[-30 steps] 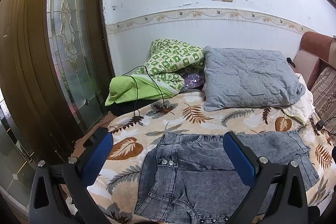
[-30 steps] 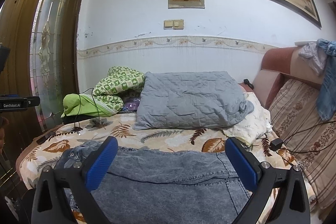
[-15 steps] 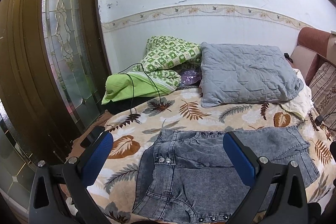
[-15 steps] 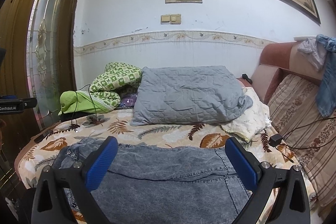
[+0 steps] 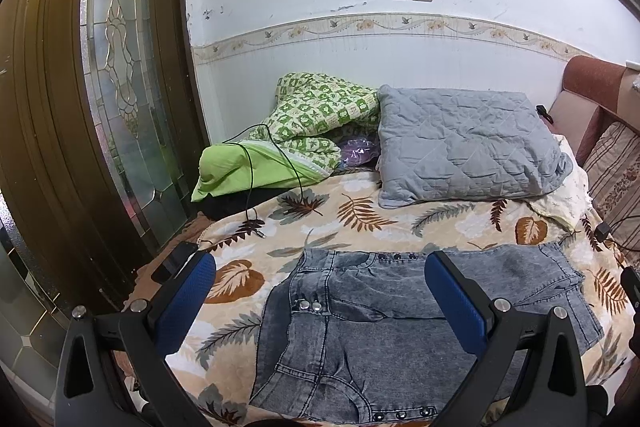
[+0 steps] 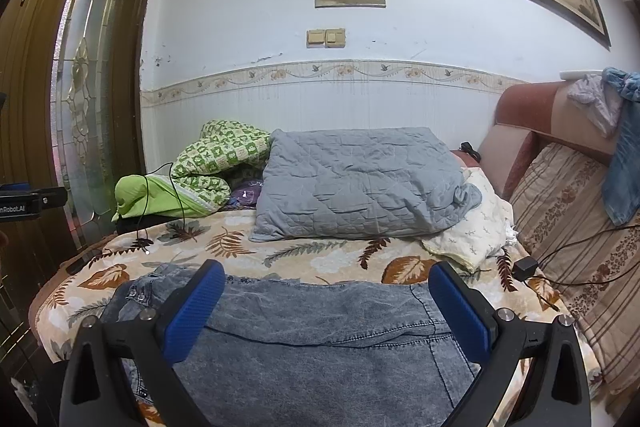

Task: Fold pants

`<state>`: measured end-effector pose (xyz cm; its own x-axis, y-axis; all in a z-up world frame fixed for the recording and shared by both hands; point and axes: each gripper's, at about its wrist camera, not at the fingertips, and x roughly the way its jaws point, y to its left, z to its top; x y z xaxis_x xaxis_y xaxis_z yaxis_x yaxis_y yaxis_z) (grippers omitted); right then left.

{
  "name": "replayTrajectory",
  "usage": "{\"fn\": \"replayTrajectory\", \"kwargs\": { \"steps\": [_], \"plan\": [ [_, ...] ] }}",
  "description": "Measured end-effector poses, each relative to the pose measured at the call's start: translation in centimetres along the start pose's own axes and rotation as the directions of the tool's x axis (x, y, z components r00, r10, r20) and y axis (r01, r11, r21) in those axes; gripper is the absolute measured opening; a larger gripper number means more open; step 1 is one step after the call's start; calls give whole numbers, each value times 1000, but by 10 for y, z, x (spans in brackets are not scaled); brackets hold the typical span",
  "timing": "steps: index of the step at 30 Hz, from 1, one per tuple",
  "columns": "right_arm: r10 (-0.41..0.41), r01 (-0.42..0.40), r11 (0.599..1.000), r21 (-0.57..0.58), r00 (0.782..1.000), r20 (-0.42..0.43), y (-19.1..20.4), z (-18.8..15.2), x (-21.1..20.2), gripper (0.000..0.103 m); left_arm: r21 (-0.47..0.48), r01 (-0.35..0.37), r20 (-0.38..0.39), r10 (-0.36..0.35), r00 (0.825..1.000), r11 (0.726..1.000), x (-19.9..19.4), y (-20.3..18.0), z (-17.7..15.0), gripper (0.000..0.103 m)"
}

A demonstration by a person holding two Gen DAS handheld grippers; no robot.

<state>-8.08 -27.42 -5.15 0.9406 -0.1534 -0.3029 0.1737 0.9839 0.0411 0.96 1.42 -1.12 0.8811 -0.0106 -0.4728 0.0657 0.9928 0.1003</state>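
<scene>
1. The pants (image 5: 400, 327), grey-blue washed denim, lie spread flat on the leaf-print bedspread (image 5: 360, 219) in the lower centre of the left wrist view, waistband with metal buttons toward the left.
2. The left gripper (image 5: 320, 291) hovers above them at the bottom of the frame, its blue-padded fingers (image 5: 184, 303) spread wide and holding nothing.
3. In the right wrist view, the right gripper (image 6: 326, 297) likewise stands wide apart over the pants (image 6: 320, 339), touching no cloth.
4. A grey quilted pillow (image 6: 360, 183) sits mid-frame behind the pants, against the wall.
5. A green patterned blanket (image 5: 320, 115) is bunched just left of the pillow, with a black cable (image 5: 256, 163) looping across it.
</scene>
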Motion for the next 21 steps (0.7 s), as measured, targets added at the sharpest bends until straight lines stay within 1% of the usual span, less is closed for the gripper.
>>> {"fn": "replayTrajectory", "kwargs": {
  "steps": [11, 21],
  "plan": [
    [2, -2, 1000, 4, 1000, -7, -1, 0, -1, 103, -2, 0, -6, 0, 1000, 1000, 0, 2, -2, 103],
    [0, 1, 1000, 4, 1000, -27, 1, -2, 6, 103, 1, 2, -26, -2, 1000, 1000, 8, 2, -4, 103]
  ]
}}
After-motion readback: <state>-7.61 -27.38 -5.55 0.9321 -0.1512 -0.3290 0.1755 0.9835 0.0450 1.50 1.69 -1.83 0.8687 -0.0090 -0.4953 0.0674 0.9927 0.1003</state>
